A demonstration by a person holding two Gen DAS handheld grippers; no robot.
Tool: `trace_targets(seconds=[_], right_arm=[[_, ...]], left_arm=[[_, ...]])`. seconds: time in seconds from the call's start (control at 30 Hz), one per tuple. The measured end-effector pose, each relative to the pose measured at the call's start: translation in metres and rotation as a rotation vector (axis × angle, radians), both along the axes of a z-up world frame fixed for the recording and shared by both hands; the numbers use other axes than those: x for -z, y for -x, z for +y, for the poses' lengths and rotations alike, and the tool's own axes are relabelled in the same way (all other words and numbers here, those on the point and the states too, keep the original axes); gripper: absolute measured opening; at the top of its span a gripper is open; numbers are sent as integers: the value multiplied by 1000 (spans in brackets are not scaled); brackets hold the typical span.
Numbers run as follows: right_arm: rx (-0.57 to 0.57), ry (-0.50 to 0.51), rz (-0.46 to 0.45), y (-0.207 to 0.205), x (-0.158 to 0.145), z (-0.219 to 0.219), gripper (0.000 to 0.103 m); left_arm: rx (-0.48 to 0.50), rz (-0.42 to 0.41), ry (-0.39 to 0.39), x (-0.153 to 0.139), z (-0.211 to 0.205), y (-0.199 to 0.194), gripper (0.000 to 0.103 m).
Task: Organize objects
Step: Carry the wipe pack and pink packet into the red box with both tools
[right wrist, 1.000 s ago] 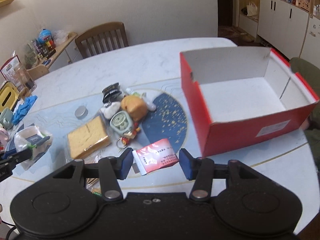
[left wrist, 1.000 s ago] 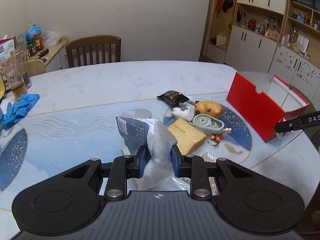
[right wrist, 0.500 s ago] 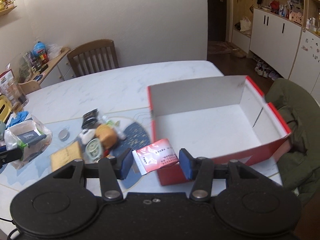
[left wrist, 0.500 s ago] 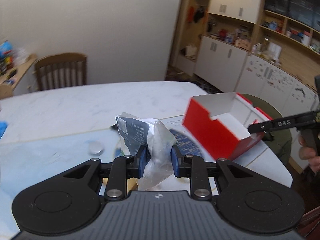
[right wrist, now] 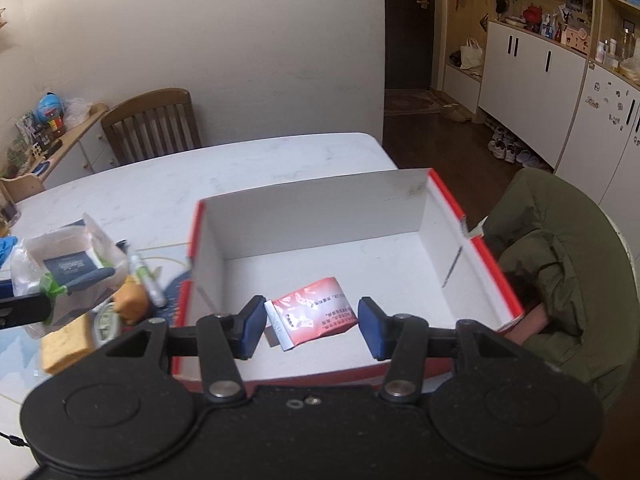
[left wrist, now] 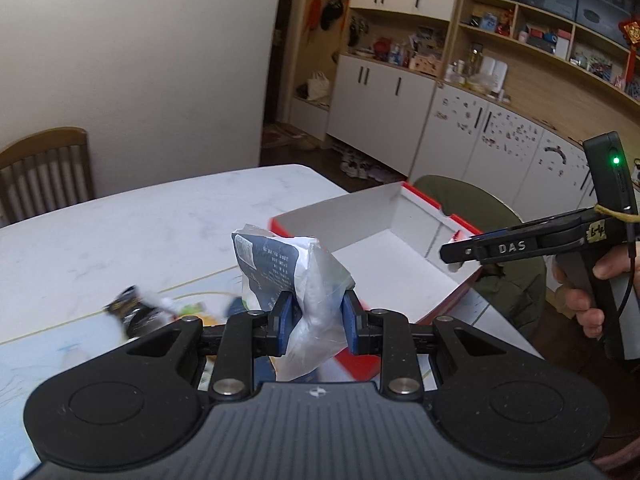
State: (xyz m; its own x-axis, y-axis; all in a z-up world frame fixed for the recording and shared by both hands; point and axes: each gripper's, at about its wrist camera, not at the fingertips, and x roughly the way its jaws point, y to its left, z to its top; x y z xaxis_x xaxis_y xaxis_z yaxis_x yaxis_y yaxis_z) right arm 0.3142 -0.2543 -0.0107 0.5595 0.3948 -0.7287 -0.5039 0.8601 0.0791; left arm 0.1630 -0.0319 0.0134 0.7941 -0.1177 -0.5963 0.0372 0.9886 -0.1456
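Observation:
My left gripper (left wrist: 316,316) is shut on a clear plastic bag with a dark blue label (left wrist: 280,256) and holds it in the air by the near left corner of the red box (left wrist: 384,204). The box is white inside and nothing lies on its floor. My right gripper (right wrist: 312,320) is shut on a red packet (right wrist: 316,308), held over the box's (right wrist: 312,216) inside near its front wall. In the right wrist view the left gripper (right wrist: 72,284) and its bag (right wrist: 68,256) hang left of the box.
Left of the box lie a yellow sponge (right wrist: 66,344), an orange-yellow toy (right wrist: 130,306), a marker pen (right wrist: 146,280) and a dark packet (left wrist: 128,308). A green jacket (right wrist: 560,260) drapes a chair at the right. A wooden chair (right wrist: 152,124) stands behind the table.
Both grippers have moved right with their loads. The red packet went from in front of the box to over its inside. The bag left the pile and now hangs by the box.

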Motion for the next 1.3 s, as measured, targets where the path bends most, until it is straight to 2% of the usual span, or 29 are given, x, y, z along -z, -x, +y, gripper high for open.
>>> trace_targets(seconds=[0.27,0.43,0.7,0.97,1.3], right_arm=[[4,31,-13,-34,18,-18,50],[9,50,2,-55,34,-25,50],[-2,88,75,-84,62,-25,50],[-34,143,142,-103,85,-15,50],[-100,185,178,-107,98,-10,50]], left_arm=[[99,22,-19,4,-50,-60,25],[140,56,-24,19,-76,-95,25],[205,102,-116,52,-106,-142,25],[228,221,-165,85,-112,-180,25],[202,358,-107,107,-102,-204,25]])
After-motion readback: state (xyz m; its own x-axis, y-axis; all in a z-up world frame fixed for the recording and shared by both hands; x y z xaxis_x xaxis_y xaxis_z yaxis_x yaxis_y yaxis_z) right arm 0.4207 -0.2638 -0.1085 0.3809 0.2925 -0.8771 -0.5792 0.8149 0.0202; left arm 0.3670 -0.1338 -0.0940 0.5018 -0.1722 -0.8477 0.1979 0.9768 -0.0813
